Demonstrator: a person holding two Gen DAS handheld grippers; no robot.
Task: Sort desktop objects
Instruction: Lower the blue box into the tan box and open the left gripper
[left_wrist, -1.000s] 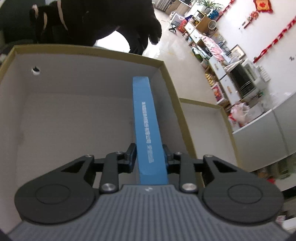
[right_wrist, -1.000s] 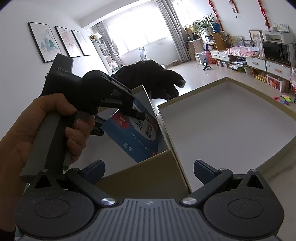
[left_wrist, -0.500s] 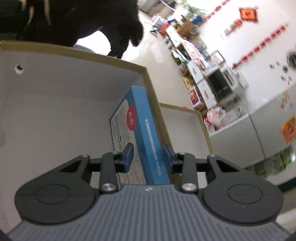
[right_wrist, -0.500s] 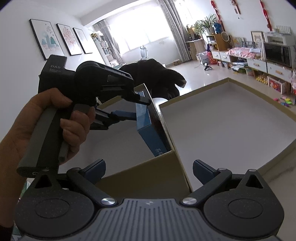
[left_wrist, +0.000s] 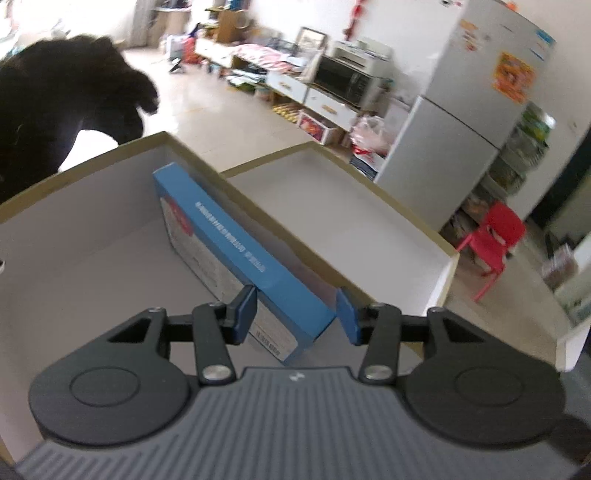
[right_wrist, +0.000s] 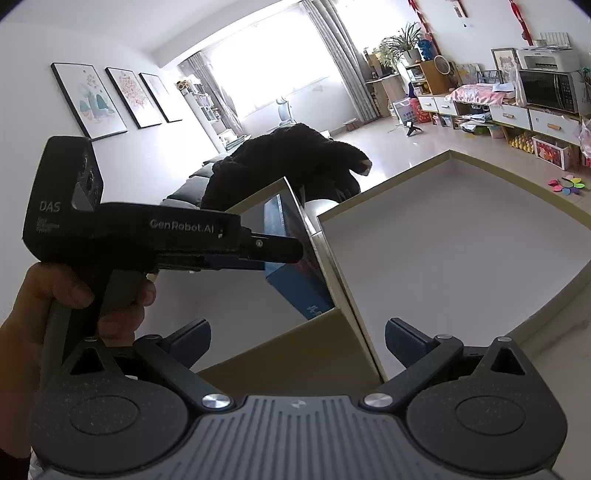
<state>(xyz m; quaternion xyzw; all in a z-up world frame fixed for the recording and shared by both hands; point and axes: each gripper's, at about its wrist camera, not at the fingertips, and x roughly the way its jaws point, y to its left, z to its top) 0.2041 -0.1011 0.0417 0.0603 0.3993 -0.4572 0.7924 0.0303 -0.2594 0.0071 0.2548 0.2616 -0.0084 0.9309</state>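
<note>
A flat blue box (left_wrist: 236, 251) stands on edge inside the deep cardboard box (left_wrist: 74, 258), leaning against its right wall. My left gripper (left_wrist: 295, 314) is open, its jaws spread either side of the blue box's near end, the right jaw clear of it. In the right wrist view the left gripper (right_wrist: 280, 251) reaches over the deep box (right_wrist: 295, 354) to the blue box (right_wrist: 295, 284). My right gripper (right_wrist: 297, 339) is open and empty, over the deep box's near corner.
A shallow white-lined lid tray (left_wrist: 369, 236) lies right beside the deep box, also in the right wrist view (right_wrist: 461, 258). A black fleece garment (right_wrist: 291, 162) hangs behind the boxes. A red child's chair (left_wrist: 495, 236) and fridge (left_wrist: 465, 110) stand beyond.
My left gripper has opened and let go of the blue box, which now leans against the deep box's right wall. The left gripper has swung to the right. My right gripper stayed put.
</note>
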